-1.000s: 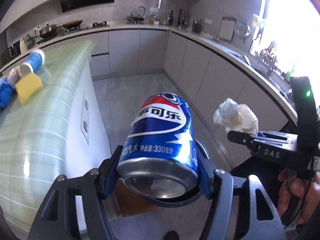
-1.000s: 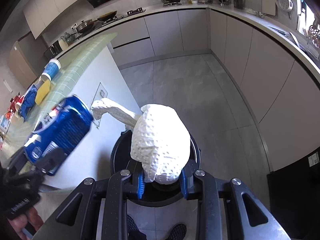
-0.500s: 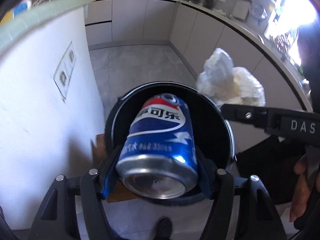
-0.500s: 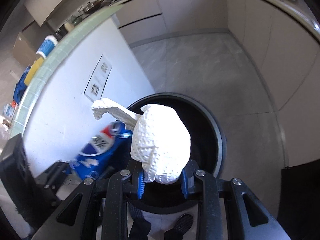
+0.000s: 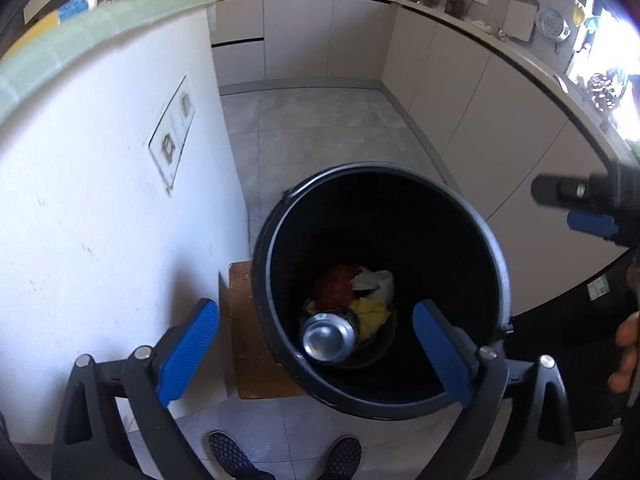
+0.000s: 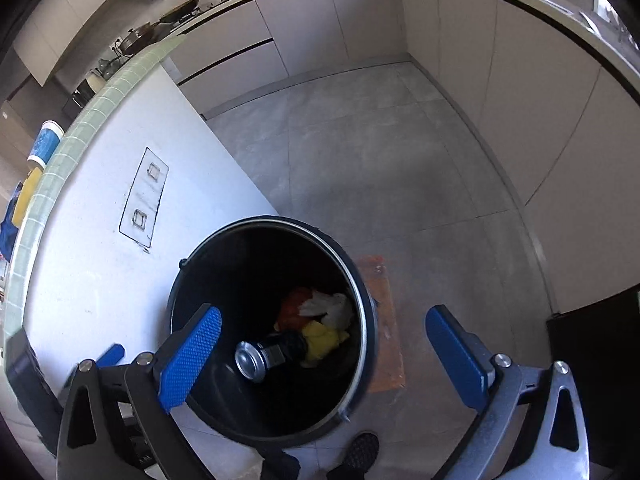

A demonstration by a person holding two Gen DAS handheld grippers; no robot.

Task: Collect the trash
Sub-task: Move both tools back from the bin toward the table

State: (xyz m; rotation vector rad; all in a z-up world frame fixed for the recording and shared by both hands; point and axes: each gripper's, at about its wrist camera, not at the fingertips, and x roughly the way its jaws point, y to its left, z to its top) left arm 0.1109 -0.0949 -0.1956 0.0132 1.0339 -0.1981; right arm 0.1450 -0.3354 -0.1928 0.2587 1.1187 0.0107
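since half a second ago both loads have left the tongs: the pepsi can (image 5: 328, 338) that the left gripper (image 5: 316, 354) clamped now lies at the bottom of the black trash bucket (image 5: 276, 216), silver base up toward the camera, and the white paper wad (image 6: 330, 306) that the right gripper (image 6: 322, 354) held lies there too, beside an orange-red scrap (image 6: 294, 306) and a yellow scrap (image 6: 322, 338). both grippers now stand wide apart with nothing between their blue pads (image 5: 188, 354).

in the left wrist view the bucket rim fills the middle; the left pad sits outside the rim over the white side of the kitchen island (image 5: 100, 200), the right pad over the bucket's near right edge. the bucket stands on a brown mat (image 5: 240, 320) just beside the island wall, with grey floor tiles (image 5: 320, 128) open beyond it up to the beige base cabinets (image 5: 460, 92). the right gripper's black body and one blue pad show at the far right edge of that view, well clear of the rim.

in the right wrist view the bucket lies to the lower left, the left pad over its mouth and the right pad over bare floor. the can lies tilted, its base toward the near wall, touching the yellow scrap. the island's green tiled top (image 6: 80, 120) carries a blue-and-white cup (image 6: 44, 142) and a yellow sponge (image 6: 24, 196) near its edge. the person's shoes (image 5: 344, 456) show at the bottom edge, near the bucket.
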